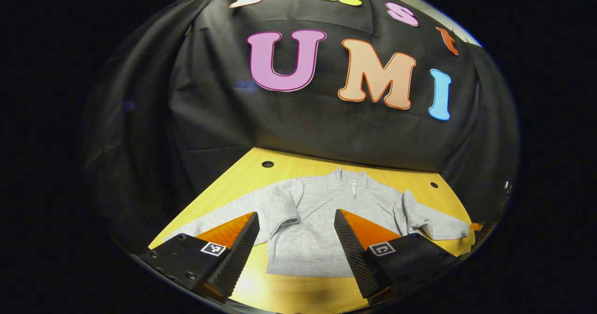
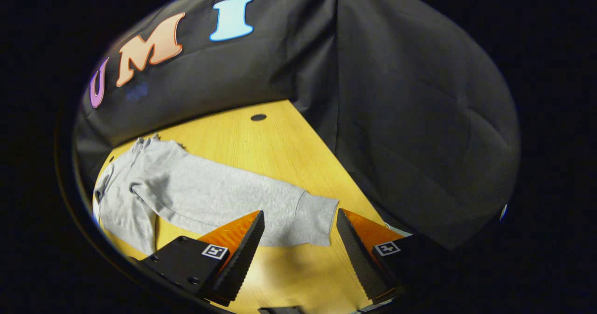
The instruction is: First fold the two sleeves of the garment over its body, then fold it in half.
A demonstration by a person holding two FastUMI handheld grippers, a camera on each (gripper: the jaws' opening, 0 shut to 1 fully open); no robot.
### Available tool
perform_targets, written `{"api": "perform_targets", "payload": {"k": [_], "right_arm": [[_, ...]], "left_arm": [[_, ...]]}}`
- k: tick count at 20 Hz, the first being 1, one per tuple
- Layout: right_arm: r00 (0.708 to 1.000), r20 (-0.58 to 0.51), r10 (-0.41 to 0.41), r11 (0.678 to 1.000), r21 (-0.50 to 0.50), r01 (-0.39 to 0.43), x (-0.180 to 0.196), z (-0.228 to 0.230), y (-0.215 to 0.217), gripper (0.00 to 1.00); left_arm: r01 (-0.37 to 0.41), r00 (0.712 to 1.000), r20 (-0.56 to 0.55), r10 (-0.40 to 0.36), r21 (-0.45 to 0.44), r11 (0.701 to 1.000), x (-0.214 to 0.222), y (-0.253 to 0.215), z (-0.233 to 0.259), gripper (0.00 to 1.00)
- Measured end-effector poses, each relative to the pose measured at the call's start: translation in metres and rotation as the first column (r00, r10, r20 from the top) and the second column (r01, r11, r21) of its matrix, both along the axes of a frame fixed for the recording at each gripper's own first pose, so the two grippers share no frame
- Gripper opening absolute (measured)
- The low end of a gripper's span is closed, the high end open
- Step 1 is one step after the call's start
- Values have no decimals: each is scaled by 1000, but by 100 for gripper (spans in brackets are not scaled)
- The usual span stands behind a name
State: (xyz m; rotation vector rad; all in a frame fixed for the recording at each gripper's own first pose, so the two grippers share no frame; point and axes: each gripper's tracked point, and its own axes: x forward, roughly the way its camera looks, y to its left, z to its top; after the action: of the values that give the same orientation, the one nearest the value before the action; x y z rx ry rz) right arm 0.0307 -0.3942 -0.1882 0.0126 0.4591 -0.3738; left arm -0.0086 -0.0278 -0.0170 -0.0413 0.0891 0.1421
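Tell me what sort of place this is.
Likely a staged recording booth: black cloth wall behind a wooden table, one grey sweatshirt laid flat, open left tongs hovering above it.

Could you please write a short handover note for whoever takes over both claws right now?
Left claw: open, holding nothing, hovering over the hem of the grey zip-neck sweatshirt.
Right claw: open, holding nothing, poised at the cuff of one outstretched sleeve.
The sweatshirt lies flat, front up, on the yellow wooden table, both sleeves spread out.
Done: nothing folded.
Left: fold both sleeves over the body, then fold in half.
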Motion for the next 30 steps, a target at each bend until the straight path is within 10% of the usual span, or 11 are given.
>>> {"api": "perform_targets", "payload": {"k": [10, 18, 30], "right_arm": [[996, -92, 11, 998, 67, -5, 8, -46, -7, 94], [994, -109, 4, 997, 77, 5, 9, -48, 5, 12], [996, -8, -90, 992, 85, 91, -25, 13, 15, 14]], "left_arm": [[-12, 1000, -27, 12, 4, 1000, -6, -10, -11, 94], [-11, 1000, -23, 11, -13, 1000, -7, -10, -12, 94], [29, 999, -24, -30, -28, 999, -6, 5, -15, 94]]}}
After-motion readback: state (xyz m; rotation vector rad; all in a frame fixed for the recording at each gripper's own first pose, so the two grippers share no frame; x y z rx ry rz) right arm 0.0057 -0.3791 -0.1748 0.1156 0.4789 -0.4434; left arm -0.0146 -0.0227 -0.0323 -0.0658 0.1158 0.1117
